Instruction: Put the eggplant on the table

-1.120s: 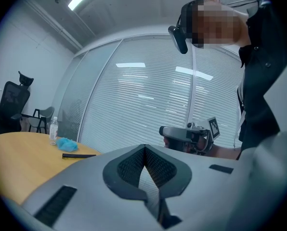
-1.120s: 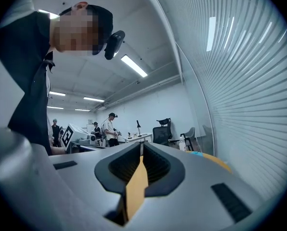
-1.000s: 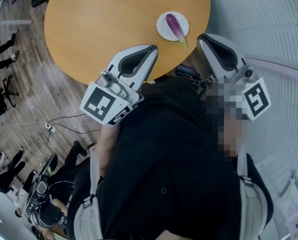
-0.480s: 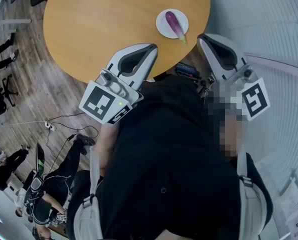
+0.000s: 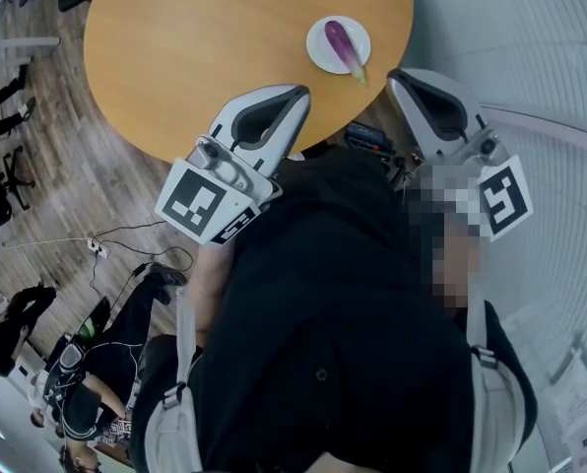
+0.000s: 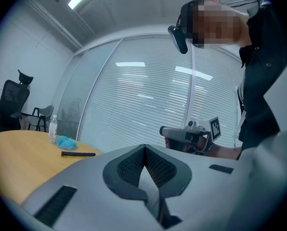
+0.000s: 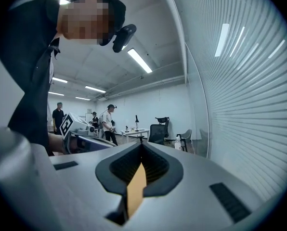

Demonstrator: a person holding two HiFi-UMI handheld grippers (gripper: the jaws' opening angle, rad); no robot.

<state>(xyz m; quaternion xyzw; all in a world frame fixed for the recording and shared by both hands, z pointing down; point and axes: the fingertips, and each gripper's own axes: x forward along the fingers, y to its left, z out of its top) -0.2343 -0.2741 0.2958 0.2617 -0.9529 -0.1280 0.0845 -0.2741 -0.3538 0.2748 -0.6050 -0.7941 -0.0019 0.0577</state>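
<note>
Purple eggplant (image 5: 344,47) lies on a plate (image 5: 318,57) on the desk (image 5: 195,47). It is clear of the left claw (image 5: 299,95) and the nearer right claw (image 5: 396,75). Both are clenched and empty.

Bright ceiling strip lights (image 7: 138,60), fisheye-warped edges, background perhaps soft

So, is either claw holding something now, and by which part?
Nothing is held. The left claw and the right claw are shut and empty; the eggplant lies on the white plate, apart from both.
</note>
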